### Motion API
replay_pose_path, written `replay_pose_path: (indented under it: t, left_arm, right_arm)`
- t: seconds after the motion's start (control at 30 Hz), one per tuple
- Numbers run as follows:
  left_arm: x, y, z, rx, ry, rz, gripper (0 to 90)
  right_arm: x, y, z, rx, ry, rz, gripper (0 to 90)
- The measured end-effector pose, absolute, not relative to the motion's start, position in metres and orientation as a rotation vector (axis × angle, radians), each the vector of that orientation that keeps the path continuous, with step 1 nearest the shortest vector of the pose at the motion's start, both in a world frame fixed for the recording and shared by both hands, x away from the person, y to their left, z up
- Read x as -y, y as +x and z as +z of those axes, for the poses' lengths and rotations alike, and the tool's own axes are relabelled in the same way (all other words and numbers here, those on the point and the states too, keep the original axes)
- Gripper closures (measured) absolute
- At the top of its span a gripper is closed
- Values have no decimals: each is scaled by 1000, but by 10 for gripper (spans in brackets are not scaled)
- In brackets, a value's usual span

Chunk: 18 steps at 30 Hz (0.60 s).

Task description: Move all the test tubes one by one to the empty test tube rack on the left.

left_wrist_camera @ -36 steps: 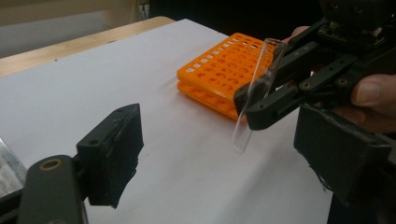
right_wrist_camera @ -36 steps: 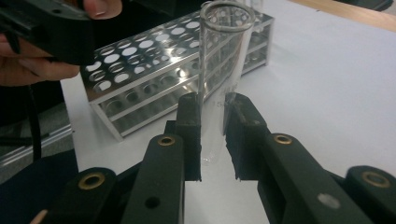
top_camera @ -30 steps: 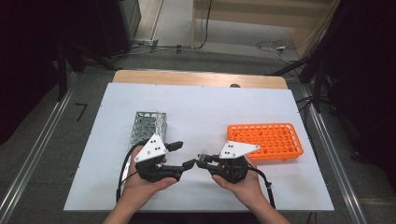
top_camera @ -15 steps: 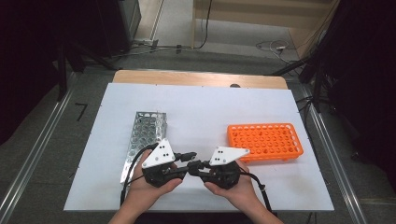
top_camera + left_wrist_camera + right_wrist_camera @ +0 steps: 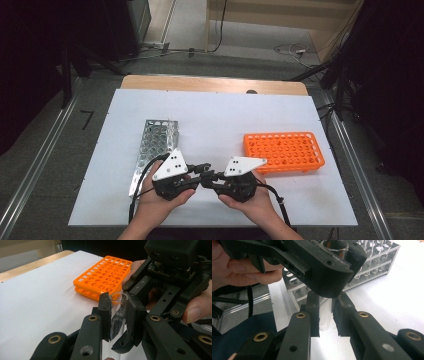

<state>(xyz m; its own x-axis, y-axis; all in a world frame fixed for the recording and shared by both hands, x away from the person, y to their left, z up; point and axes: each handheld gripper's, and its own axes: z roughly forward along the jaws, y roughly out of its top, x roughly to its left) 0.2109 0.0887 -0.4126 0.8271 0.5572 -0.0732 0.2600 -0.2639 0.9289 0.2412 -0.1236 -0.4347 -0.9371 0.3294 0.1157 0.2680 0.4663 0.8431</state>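
Clear glass test tube [image 5: 117, 315], round open rim, faint printed lettering on the wall, too blurred to read. It stands roughly upright above the white table [image 5: 225, 115], near the front edge, between the two racks. Left gripper [image 5: 119, 305]: matte black jaws with brass-coloured pivot pins, closed narrow on the tube's upper part. Right gripper [image 5: 325, 315]: same build, jaws narrowly apart on either side of the tube's rounded lower end; contact cannot be told.

Metal rack [image 5: 155, 145]: perforated, shiny, rectangular, with more glass tubes standing in it. Orange rack [image 5: 282, 150]: plastic, grid of round holes.

Against half a second ago: both grippers sit marginally closer together, tips meeting at the tube; racks unmoved.
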Motion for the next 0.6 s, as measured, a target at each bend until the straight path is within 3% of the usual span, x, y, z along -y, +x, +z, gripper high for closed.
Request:
replay_pose_path:
  t: [0.2, 0.5, 0.6]
  left_arm:
    - [-97, 215, -409, -650, 1824, 343, 761]
    - [-111, 221, -400, -693, 1792, 390, 761]
    - [-118, 224, -397, -707, 1777, 411, 761]
  right_arm:
    - [126, 241, -432, -2600, 528, 1510, 562]
    - [138, 249, -424, -2563, 579, 1555, 133]
    - [144, 251, -422, -2564, 586, 1575, 40]
